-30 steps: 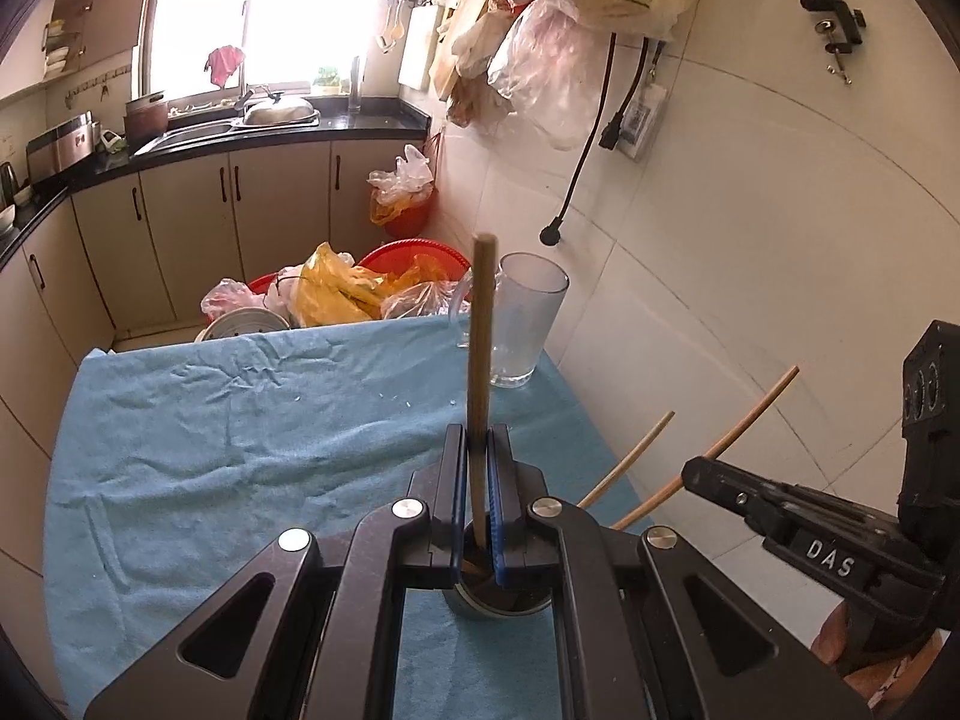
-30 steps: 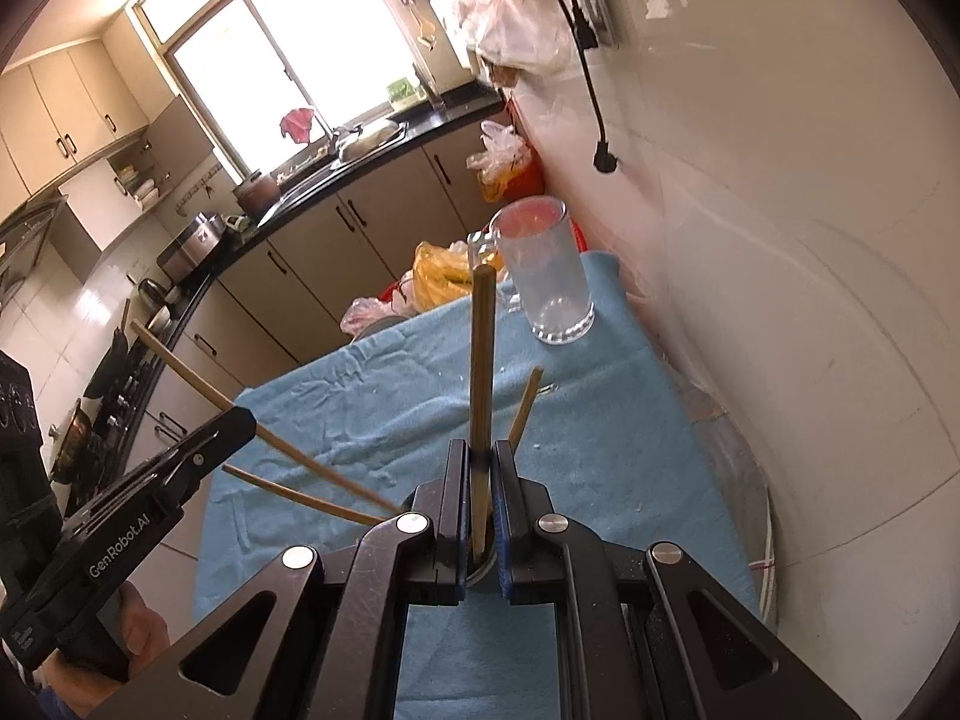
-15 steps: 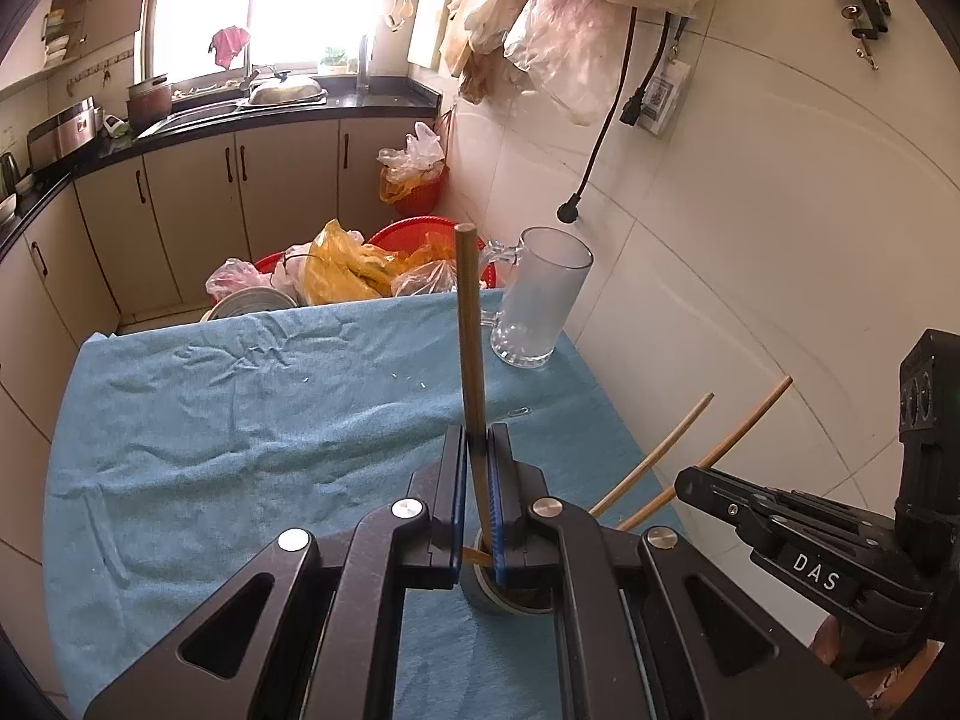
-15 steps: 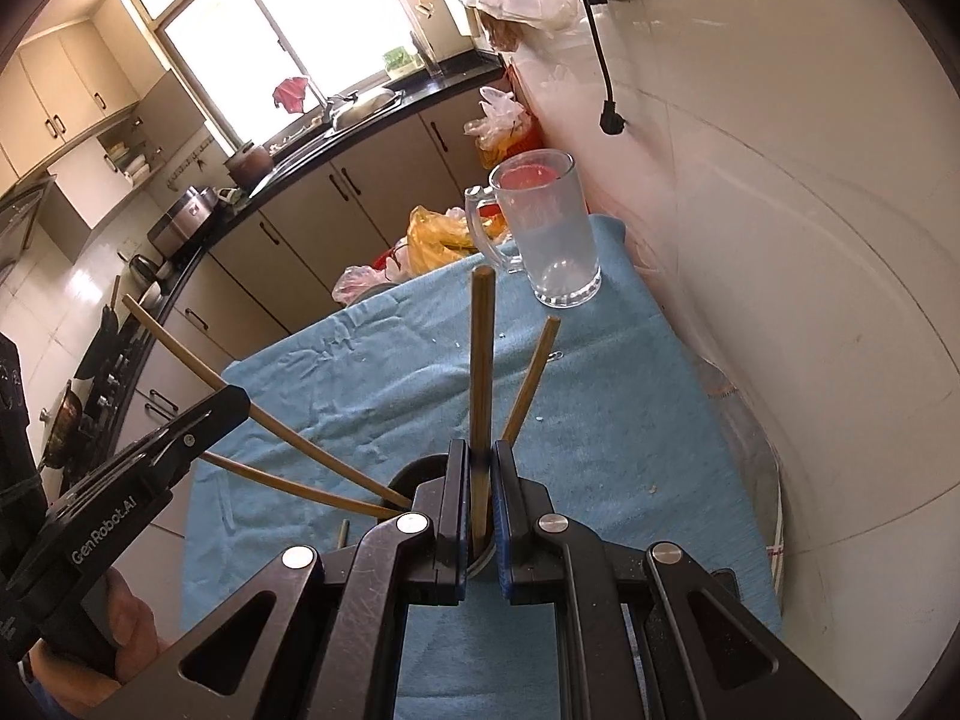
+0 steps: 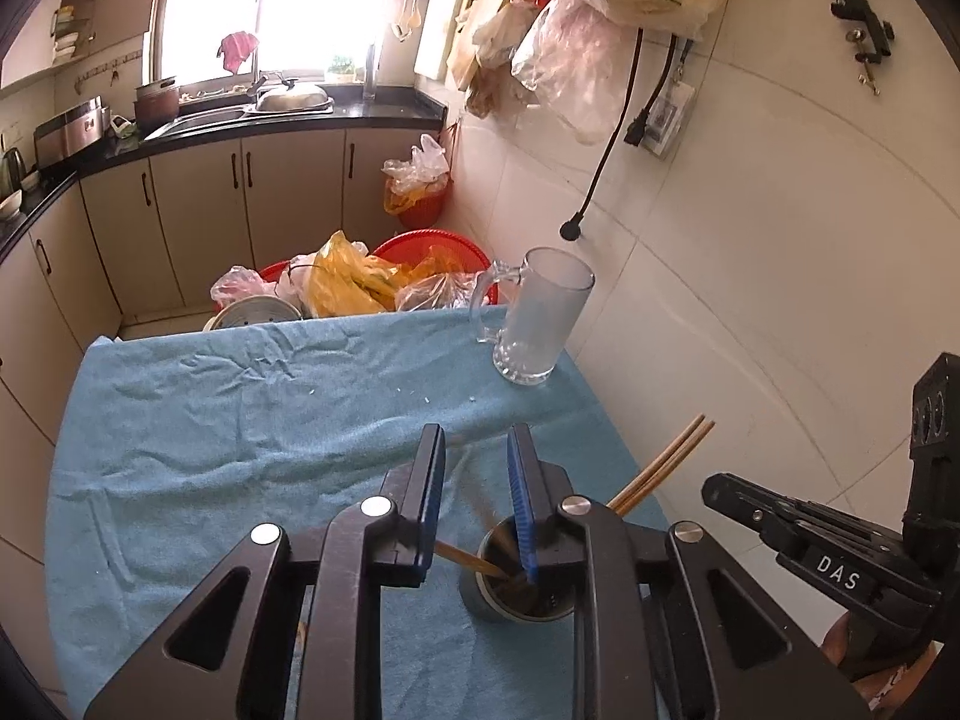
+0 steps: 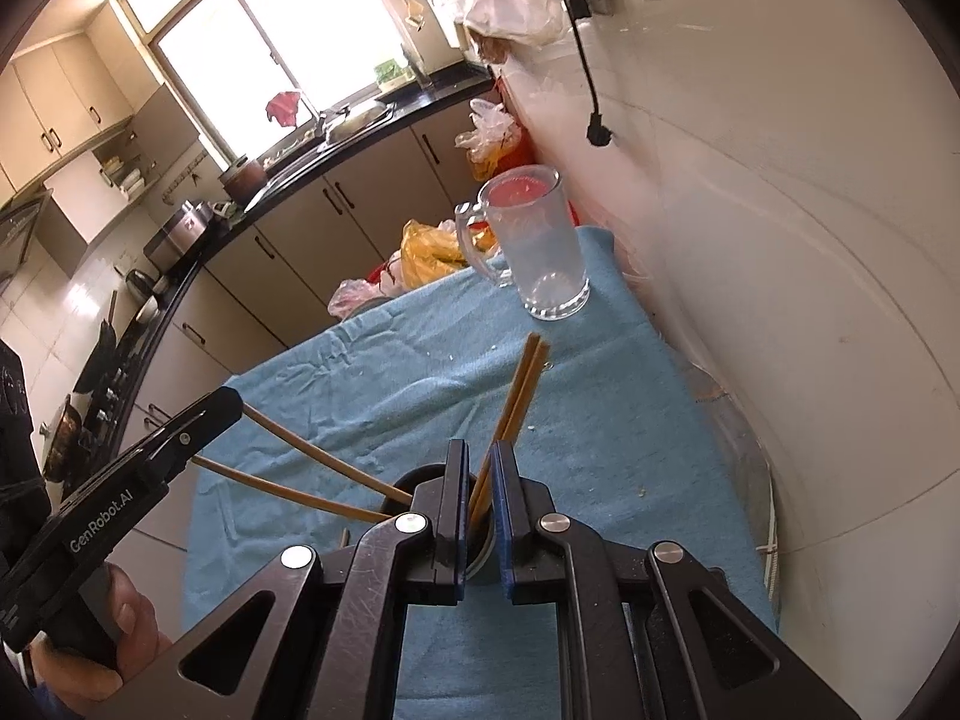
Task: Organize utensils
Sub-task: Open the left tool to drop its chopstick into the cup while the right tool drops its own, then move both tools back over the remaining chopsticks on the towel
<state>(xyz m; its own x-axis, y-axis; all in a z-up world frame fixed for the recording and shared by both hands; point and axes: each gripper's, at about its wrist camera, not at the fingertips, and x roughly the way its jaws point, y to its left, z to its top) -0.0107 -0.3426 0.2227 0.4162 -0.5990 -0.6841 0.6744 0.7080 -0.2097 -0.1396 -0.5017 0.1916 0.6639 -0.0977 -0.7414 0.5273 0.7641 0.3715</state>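
A dark round cup (image 5: 480, 597) stands on the blue cloth (image 5: 240, 432) just beyond my left gripper (image 5: 475, 429). Its jaws are opening, and a blurred chopstick (image 5: 477, 507) drops between them with neither pad touching it. Another chopstick (image 5: 462, 558) pokes out of the cup to the left, and a pair (image 5: 660, 468) leans out to the right. My right gripper (image 6: 477, 445) stands over the cup (image 6: 414, 480) with a narrow gap. Two brown chopsticks (image 6: 522, 390) lean loose in that gap. Two pale chopsticks (image 6: 312, 453) lean toward the left gripper (image 6: 234, 399).
A glass mug (image 5: 540, 324) stands at the cloth's far right corner, close to the tiled wall (image 5: 750, 300). Red basins with plastic bags (image 5: 372, 282) sit beyond the far edge. A plug (image 5: 570, 232) hangs on a black cable. A hand (image 6: 132, 618) holds the left gripper.
The left jaws have parted and let go of the upright chopstick, which falls toward the cup. The right gripper's upright chopstick has slid down and tipped beside the leaning one.
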